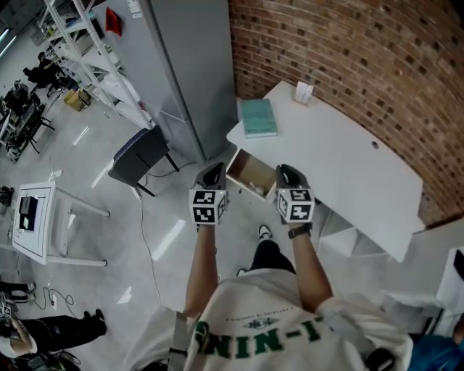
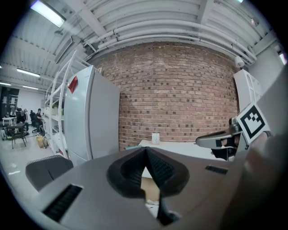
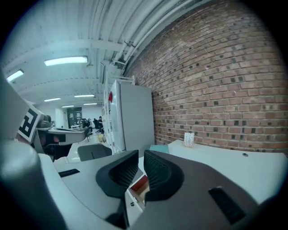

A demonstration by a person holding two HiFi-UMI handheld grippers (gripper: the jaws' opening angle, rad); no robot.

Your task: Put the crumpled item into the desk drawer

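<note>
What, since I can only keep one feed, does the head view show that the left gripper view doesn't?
Head view only: the person's shirt, the white side table, the open drawer from above. Left gripper view only: ceiling lights and the left gripper with jaws together on nothing. Both: brick wall, white desk, grey cabinet, right gripper.

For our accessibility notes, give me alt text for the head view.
Seen from above, a person holds the left tongs and right tongs either side of an open drawer of a white desk by a brick wall; a teal book lies on the desk.
</note>
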